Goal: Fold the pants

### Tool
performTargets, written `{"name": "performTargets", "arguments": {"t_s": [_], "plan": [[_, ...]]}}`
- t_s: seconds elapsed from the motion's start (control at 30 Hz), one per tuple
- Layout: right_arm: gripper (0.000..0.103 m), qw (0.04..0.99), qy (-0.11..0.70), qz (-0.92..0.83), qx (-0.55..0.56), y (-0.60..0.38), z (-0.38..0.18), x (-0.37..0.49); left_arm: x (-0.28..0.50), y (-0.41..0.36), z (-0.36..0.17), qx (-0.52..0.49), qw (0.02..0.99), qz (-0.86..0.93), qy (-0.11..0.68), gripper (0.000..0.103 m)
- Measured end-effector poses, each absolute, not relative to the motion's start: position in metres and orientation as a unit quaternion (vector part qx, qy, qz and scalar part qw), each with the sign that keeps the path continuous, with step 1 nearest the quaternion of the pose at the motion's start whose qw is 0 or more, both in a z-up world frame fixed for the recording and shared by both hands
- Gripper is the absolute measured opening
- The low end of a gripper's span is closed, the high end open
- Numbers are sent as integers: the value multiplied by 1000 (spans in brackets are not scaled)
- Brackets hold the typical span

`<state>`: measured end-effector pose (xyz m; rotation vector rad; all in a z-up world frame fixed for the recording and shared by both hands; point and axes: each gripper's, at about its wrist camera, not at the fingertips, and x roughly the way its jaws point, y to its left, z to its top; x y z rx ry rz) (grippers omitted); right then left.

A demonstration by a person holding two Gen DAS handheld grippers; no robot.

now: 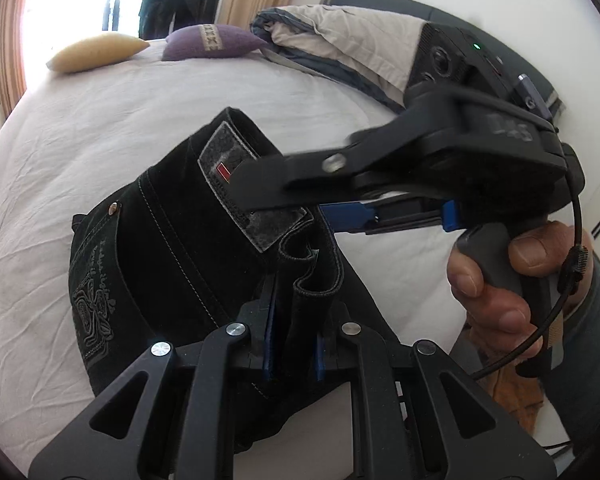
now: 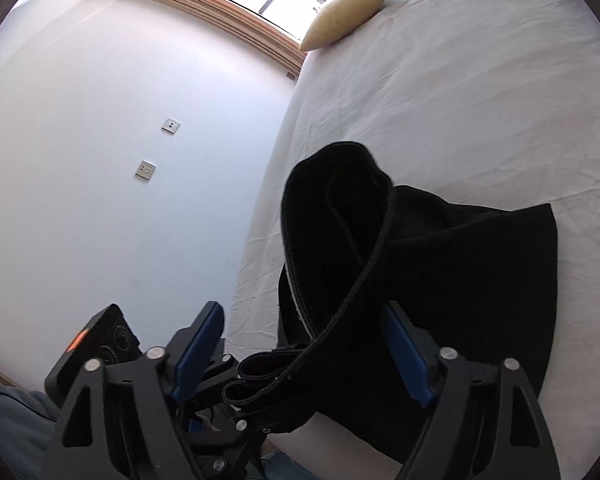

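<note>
Left gripper (image 1: 294, 344) clamps pants (image 1: 172, 256), bed (image 1: 100, 128)

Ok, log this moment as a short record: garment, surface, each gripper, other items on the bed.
garment: black pants, bunched, partly lifted off the bed
surface: white bed sheet
left gripper: shut on a fold of the pants
right gripper: open, pants fabric between its fingers, not pinched
other items: yellow pillow, purple pillow, folded bedding

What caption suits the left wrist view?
Left gripper pinching a fold of black suede pants above the white bed sheet.
</note>
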<state>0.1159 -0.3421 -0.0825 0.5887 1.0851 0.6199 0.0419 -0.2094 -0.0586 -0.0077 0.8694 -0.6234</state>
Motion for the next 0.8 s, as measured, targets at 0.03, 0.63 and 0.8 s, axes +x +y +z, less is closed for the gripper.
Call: {"name": "performTargets", "arguments": {"t_s": [0.03,0.63,0.8], "plan": [[56,769,507,274,277,-349,-89,115,39,-220,-62,5,859,-299,415,13],[21,746,521,187,371,-425,-187,90,34,-335,-171,88,816,-335,462,21],[47,752,505,191,378,-428,-171,82,26,-317,-156,47,800,-366,474,65]]}}
